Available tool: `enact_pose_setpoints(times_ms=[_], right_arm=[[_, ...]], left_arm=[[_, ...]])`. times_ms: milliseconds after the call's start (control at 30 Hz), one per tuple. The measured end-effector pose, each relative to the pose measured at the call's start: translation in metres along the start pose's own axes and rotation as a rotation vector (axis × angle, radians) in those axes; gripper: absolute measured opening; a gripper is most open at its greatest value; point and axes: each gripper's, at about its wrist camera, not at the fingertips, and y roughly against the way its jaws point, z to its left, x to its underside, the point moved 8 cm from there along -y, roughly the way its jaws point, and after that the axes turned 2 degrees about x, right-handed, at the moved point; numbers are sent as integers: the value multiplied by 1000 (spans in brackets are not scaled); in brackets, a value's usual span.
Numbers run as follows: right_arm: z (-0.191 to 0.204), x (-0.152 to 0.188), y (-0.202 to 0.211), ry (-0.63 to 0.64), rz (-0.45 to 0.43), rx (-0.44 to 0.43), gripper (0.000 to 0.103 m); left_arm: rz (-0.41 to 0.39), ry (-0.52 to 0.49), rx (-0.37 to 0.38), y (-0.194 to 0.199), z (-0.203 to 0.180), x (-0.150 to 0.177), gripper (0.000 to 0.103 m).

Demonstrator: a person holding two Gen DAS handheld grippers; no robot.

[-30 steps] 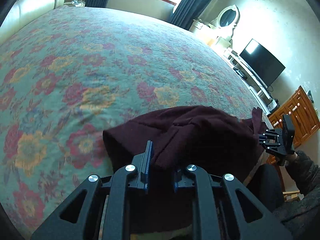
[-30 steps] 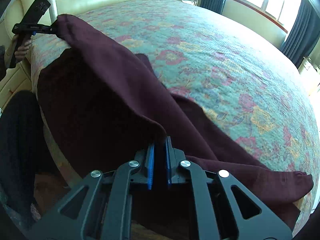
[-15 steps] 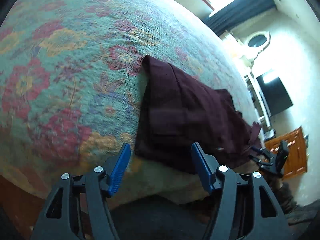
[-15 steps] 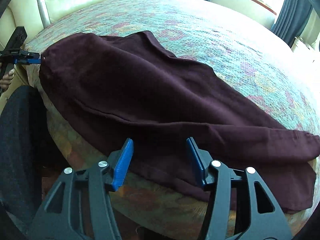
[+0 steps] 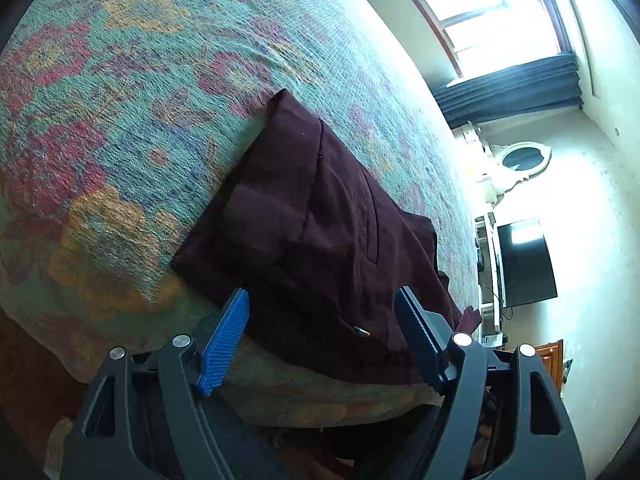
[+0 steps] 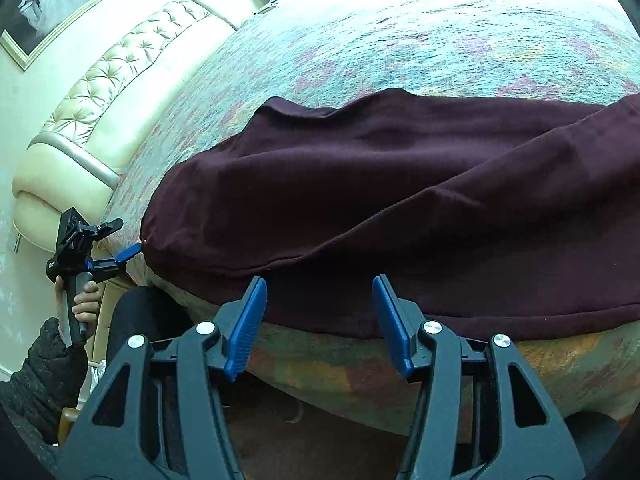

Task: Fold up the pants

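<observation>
Maroon pants [image 5: 320, 232] lie flat along the near edge of a bed, on a floral bedspread [image 5: 120, 120] of teal, red and yellow, their lower edge hanging a little over the side. In the left wrist view the waistband end lies at the left and the cloth runs away to the right, toward a television [image 5: 524, 264] and an oval mirror [image 5: 520, 158] by the far wall. The left gripper [image 5: 322, 338] has its blue pads spread and still widening; the hanging edge shows between them, but neither pad presses on it. In the right wrist view the right gripper [image 6: 318, 320] also stands spread just short of the pants' edge, holding nothing. At the far left a hand [image 6: 82, 300] grips the left gripper's handle below a tufted cream headboard [image 6: 120, 80].
</observation>
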Motion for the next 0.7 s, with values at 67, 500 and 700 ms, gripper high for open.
enact_pose_setpoints(times_ms=[67,500,700], right_arm=[[1,1,-3,-8,5,-13,55],[-17,-1,-19,-257,0,-110,58],[-35,-9,-19,-425,-34,-106,58]], left_arm=[[-16,0,1,-2,-1,-3,76],[-94,47,-49,-16,-4,-12,78],[-106,-47,-256,-21,-1,-11,32]])
